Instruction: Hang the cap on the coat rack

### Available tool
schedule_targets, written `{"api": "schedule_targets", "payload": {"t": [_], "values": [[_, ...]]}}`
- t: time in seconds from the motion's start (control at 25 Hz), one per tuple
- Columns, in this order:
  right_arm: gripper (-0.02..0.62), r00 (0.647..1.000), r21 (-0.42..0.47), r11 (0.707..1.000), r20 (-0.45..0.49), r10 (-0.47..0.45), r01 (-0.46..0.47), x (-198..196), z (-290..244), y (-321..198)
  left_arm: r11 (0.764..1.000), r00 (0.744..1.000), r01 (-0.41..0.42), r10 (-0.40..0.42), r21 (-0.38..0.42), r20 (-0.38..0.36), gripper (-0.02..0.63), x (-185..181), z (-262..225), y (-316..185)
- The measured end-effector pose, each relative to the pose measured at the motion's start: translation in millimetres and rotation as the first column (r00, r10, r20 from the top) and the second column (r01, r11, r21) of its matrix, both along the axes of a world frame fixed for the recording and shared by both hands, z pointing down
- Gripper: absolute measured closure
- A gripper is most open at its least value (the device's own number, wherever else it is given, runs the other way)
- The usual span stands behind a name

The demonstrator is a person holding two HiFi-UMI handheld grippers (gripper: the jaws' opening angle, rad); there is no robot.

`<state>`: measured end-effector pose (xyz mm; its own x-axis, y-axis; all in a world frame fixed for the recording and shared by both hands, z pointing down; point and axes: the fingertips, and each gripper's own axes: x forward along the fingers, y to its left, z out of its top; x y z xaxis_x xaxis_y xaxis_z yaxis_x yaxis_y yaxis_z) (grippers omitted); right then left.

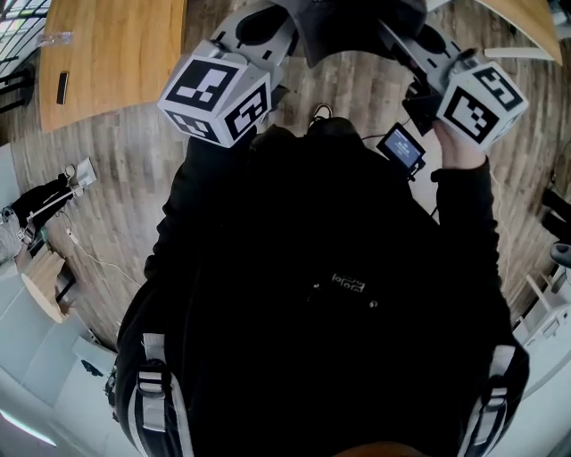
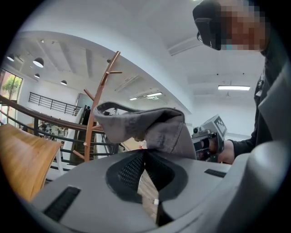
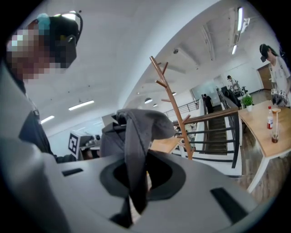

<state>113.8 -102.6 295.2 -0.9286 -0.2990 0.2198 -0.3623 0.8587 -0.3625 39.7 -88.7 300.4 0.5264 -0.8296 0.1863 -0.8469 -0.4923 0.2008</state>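
A grey cap (image 2: 145,125) hangs stretched between my two grippers, held up in front of me. My left gripper (image 2: 144,152) is shut on a fold of its fabric. My right gripper (image 3: 136,159) is shut on the cap (image 3: 136,129), whose strap runs down between the jaws. The wooden coat rack (image 2: 97,100) stands beyond the cap with bare pegs, and it also shows in the right gripper view as the rack (image 3: 175,104). From the head view I see the cap (image 1: 343,27) at the top edge between the left marker cube (image 1: 214,94) and the right marker cube (image 1: 482,98).
A wooden table (image 1: 107,54) with a phone (image 1: 62,87) stands ahead on the left. Another table (image 3: 268,132) with bottles is at the right, beside a stair railing (image 3: 218,132). A second person (image 3: 273,59) stands far off.
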Motion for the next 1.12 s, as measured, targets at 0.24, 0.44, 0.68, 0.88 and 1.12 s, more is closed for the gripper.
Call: {"api": "schedule_targets", "payload": {"t": [0.24, 0.44, 0.68, 0.88, 1.12], "values": [[0.565, 0.999, -0.045, 0.999, 0.023, 0.029, -0.028, 8.1, 7.9, -0.2, 1.0, 1.0, -0.012, 0.013, -0.007, 0.008, 0.604, 5.3, -0.4, -1.2], [0.565, 0.999, -0.055, 0.998, 0.037, 0.039, -0.037, 15.4, 5.4, -17.9, 1.0, 1.0, -0.018, 0.018, -0.002, 0.021, 0.604, 11.9, -4.8, -18.9], [0.565, 0.996, -0.012, 0.997, 0.029, 0.081, -0.081, 15.4, 5.4, -32.4, 0.998, 0.998, -0.057, 0.057, 0.031, 0.004, 0.604, 12.5, -2.9, -35.9], [0.565, 0.994, 0.038, 0.994, 0.026, 0.102, -0.103, 14.1, -14.0, -68.5, 0.992, 0.995, -0.098, 0.099, 0.079, -0.017, 0.604, 12.5, -21.3, -76.7], [0.565, 0.99, 0.095, 0.985, 0.019, 0.141, -0.142, 8.8, -39.9, -110.6, 0.979, 0.99, -0.132, 0.138, 0.156, -0.028, 0.604, 5.4, -50.2, -121.0]]}}
